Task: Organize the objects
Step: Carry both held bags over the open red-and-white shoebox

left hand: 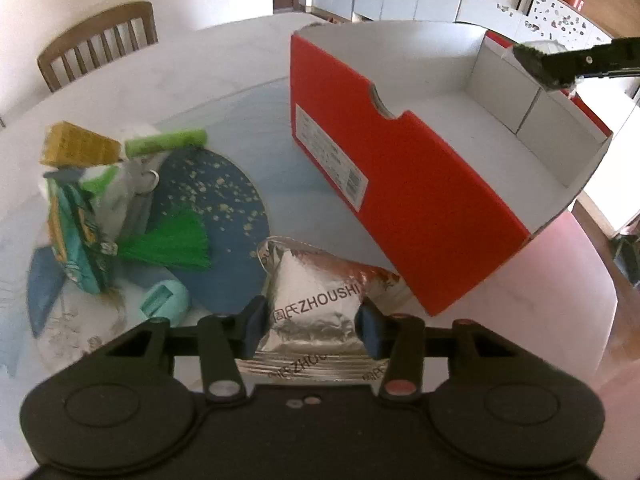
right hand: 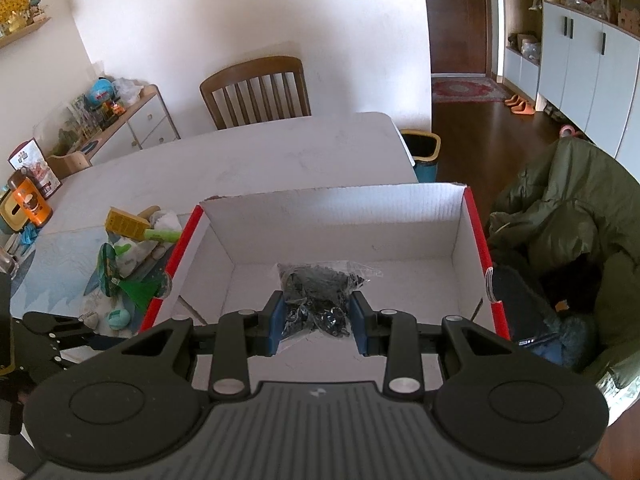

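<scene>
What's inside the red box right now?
Inside the red box, only a clear bag of black parts shows, between the right claw's fingers. The near floor is hidden by the claw.

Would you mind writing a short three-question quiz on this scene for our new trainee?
1. True or false: the red box already holds several items.
2. Which item sits between the fingers of the left gripper? A) the green tassel B) the silver foil packet C) the yellow box
3. Fill in: the right gripper holds a clear bag of dark pieces over the ____ of the red box.

Key:
1. False: its white floor looks bare apart from the bag in the gripper.
2. B
3. Inside (open top).
</scene>
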A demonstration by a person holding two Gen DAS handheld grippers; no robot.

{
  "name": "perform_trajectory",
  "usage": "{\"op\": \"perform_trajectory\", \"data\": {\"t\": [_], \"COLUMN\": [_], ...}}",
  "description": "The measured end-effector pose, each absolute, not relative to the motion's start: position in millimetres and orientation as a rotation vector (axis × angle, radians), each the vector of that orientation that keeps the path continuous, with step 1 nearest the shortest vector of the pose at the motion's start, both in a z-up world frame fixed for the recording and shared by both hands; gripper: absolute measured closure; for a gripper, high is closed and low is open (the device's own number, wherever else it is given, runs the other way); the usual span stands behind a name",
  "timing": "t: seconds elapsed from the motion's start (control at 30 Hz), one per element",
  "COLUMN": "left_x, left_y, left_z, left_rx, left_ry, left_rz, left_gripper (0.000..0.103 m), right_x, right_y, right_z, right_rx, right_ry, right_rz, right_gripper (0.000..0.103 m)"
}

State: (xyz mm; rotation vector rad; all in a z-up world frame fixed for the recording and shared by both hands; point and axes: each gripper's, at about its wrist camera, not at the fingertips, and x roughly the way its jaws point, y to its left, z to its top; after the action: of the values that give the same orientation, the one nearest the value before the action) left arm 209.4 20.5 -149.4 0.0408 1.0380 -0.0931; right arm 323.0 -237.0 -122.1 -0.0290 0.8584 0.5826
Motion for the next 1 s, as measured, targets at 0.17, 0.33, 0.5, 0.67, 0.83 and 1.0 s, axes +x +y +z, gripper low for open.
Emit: {"op": "perform_trajectory", "data": {"t": [0.17, 0.33, 0.5, 0.67, 0.83, 1.0], "left_x": [206, 211, 234, 275, 320, 353], "left_y": [24, 21, 3, -36, -68, -91], "left_z": [-118, -70, -35, -35, -64, -98], "left_rx": [-0.008, -0.034, -0.052, -0.031, -0.013, 0.030], "left_ry": [0.980, 0.874, 0.785, 0.776, 0.841, 0.927], "left_rz": [-0.061, -0.069, -0.117, -0.196, -0.221, -0.225], "left_gripper": [0.057, 0.057, 0.057, 0.057, 0.057, 0.057], "right_x": [324, 327, 333, 339, 345, 351], "right_y": [-238, -241, -245, -248, -244, -237], "right_z": [-126, -132, -138, -144, -154, -169], "right_rx": [-0.036, -0.050, -0.066, -0.091, -0.130, -0.182], "right_ry": [0.863, 0.875, 0.888, 0.907, 0.933, 0.974], "right_rz": [0.589, 0.588, 0.575, 0.567, 0.563, 0.576], "right_gripper": [0.069, 0.069, 0.069, 0.069, 0.069, 0.069]}}
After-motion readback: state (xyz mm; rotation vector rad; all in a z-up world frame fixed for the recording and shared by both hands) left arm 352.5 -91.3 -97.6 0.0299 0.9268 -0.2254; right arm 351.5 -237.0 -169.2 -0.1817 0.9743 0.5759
